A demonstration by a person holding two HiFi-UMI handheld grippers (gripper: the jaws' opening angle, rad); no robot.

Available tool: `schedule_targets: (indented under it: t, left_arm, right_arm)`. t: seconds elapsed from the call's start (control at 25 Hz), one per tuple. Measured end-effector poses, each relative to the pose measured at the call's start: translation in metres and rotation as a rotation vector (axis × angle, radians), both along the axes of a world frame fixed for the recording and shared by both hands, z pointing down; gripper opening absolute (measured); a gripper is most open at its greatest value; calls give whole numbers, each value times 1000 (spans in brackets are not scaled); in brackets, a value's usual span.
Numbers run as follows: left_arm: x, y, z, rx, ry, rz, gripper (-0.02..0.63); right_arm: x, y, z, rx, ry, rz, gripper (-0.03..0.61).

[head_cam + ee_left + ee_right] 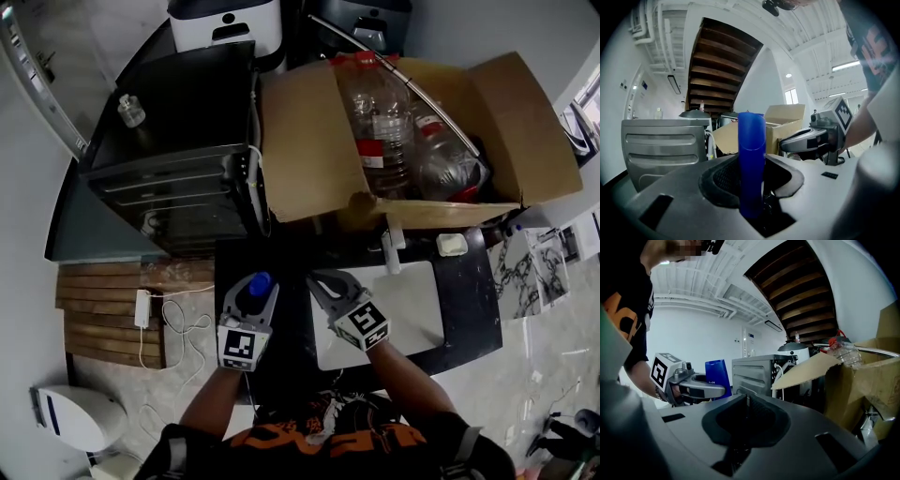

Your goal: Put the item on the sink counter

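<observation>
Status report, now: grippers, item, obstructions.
Left gripper shut on blue tube, over sink counter. Right gripper shut, empty, alongside. Cardboard box behind counter; nothing seen in the way.

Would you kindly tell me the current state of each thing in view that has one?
Left tool: shut on the blue container.
Blue container: upright, gripped.
Right tool: shut, empty.
Cardboard box: flaps open.
Large plastic bottle: in the box, red cap on.
Black appliance: door shut.
</observation>
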State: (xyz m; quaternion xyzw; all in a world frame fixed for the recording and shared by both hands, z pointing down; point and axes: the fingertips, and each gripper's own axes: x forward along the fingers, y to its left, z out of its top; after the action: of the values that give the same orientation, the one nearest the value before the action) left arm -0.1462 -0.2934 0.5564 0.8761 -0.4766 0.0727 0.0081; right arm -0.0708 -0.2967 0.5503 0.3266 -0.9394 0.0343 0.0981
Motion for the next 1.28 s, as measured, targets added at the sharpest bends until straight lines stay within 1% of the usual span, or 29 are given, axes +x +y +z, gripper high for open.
schedule_targets:
  t: [0.12,0.24,0.52,0.68,0.8,0.96,1.2,1.28]
  left_arm:
    - [-3,-4,21,-13,-27,1,166]
    - [-5,-6,36,-38,-19,2,166]
    - [-7,-8,64,-73,-14,3,165]
    - [-6,-6,70,-72,-12,-2,164]
    - [-5,-8,74,-63,-15,1,164]
    - [-7,-7,86,-74,-26,8,164]
    - [-8,-8,89,-69,-2,20,166]
    - [-6,-9,90,-73,-10,39,167]
  right_arm:
    - [-1,-6,18,-24,28,6,34]
    - [0,-8,36,-58,50,13,34]
    - [-1,-11,50,-82,58,17,34]
    - [0,-7,55,-94,99,4,34]
    - [-2,-8,51,-82,83,3,34]
    - [-2,-8,50,-82,88,4,34]
    - [1,-10,50,-80,91,16,34]
    - [-1,-10,52,-82,92,13,34]
